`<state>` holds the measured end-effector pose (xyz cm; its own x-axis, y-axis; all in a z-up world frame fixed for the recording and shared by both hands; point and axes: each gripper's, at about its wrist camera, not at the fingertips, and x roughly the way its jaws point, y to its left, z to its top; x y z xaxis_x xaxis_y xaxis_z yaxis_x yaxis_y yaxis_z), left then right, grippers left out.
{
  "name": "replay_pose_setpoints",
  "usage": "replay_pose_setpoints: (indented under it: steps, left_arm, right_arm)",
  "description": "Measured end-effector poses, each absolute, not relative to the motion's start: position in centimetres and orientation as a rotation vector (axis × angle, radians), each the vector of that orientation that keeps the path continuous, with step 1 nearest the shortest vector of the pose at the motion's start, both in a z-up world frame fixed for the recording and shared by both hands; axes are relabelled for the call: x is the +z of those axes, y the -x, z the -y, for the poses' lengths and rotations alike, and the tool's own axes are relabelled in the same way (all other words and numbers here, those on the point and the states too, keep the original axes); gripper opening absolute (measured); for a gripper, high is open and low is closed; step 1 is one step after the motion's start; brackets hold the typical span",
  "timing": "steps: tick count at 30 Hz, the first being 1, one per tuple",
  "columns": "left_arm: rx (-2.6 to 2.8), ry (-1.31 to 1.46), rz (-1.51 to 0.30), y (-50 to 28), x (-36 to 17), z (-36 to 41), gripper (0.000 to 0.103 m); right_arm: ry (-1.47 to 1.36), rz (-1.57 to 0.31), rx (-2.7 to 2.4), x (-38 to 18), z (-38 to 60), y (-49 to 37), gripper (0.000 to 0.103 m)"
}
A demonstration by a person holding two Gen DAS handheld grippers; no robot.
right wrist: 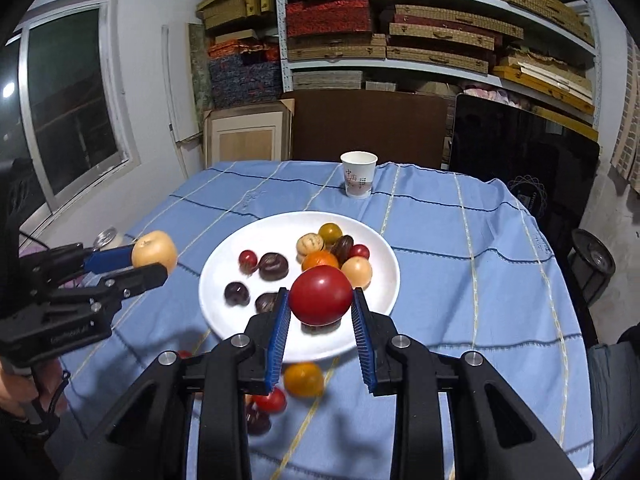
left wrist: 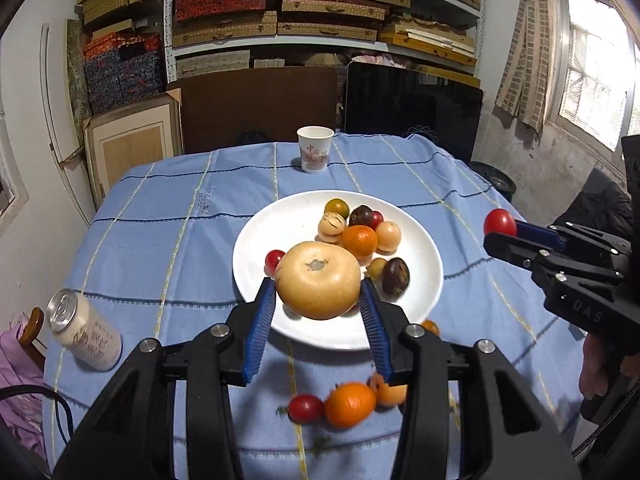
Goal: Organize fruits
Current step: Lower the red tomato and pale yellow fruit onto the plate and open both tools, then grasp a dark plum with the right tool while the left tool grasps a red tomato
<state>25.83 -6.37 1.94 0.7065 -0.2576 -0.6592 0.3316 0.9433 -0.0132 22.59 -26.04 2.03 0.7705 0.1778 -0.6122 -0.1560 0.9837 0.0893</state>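
Two grippers pinch round fruit above plate (left wrist: 256,236): left gripper (left wrist: 318,304) pale fruit (left wrist: 318,284), right gripper (right wrist: 320,308) red tomato (right wrist: 321,295); smooth skins may slip, scattering plated fruit lower frame.

Showing a red tomato (right wrist: 321,295), a tan pear (left wrist: 318,285), a white plate (left wrist: 256,240), blue-checked cloth (left wrist: 160,216) covering the desk.

White walls (right wrist: 152,12). Metal shelving (left wrist: 320,46) dead ahead beyond the fingertips, stacked with flat boxes (right wrist: 436,36). Brown board (left wrist: 256,104) and dark panel (left wrist: 412,108) leaning below. Bright barred window (left wrist: 592,76) with curtain (left wrist: 524,48) right of fingers; dark window (right wrist: 72,104) left.
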Motion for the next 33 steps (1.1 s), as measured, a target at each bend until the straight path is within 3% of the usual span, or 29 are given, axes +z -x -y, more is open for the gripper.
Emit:
replay_pose_setpoints:
  steps: [11,12,13,14,17,21,27,33]
  left_arm:
    - [-0.29,-0.093,-0.855,-34.8,-3.4,7.5,0.044]
    - [-0.283,-0.093,-0.857,-35.2,-3.7,7.4,0.047]
    - [-0.276,-0.092,-0.858,-35.6,-3.9,7.4,0.055]
    - [-0.271,-0.09,-0.855,-35.8,-4.0,7.3,0.059]
    - [-0.258,-0.075,-0.845,-35.7,-3.8,6.9,0.07]
    - [-0.254,-0.049,-0.807,-33.5,-2.1,5.5,0.073]
    - [-0.277,-0.075,-0.721,-26.2,-0.6,3.6,0.089]
    - [-0.309,-0.034,-0.767,-20.8,-2.5,1.9,0.09]
  right_arm:
    - [-0.025,-0.776,0.166,-2.7,25.5,-32.1,0.032]
    - [-0.029,-0.787,0.171,-3.2,25.5,-32.6,0.034]
    - [-0.026,-0.789,0.167,-3.5,25.6,-32.8,0.045]
    - [-0.018,-0.781,0.157,-3.7,25.6,-33.0,0.048]
    - [-0.029,-0.779,0.165,-3.6,25.8,-32.6,0.048]
    - [-0.055,-0.768,0.161,-2.4,26.5,-30.1,0.048]
    - [0.052,-0.799,0.215,-3.3,24.7,-22.1,0.049]
    - [0.092,-0.873,0.292,-7.1,21.8,-16.9,0.049]
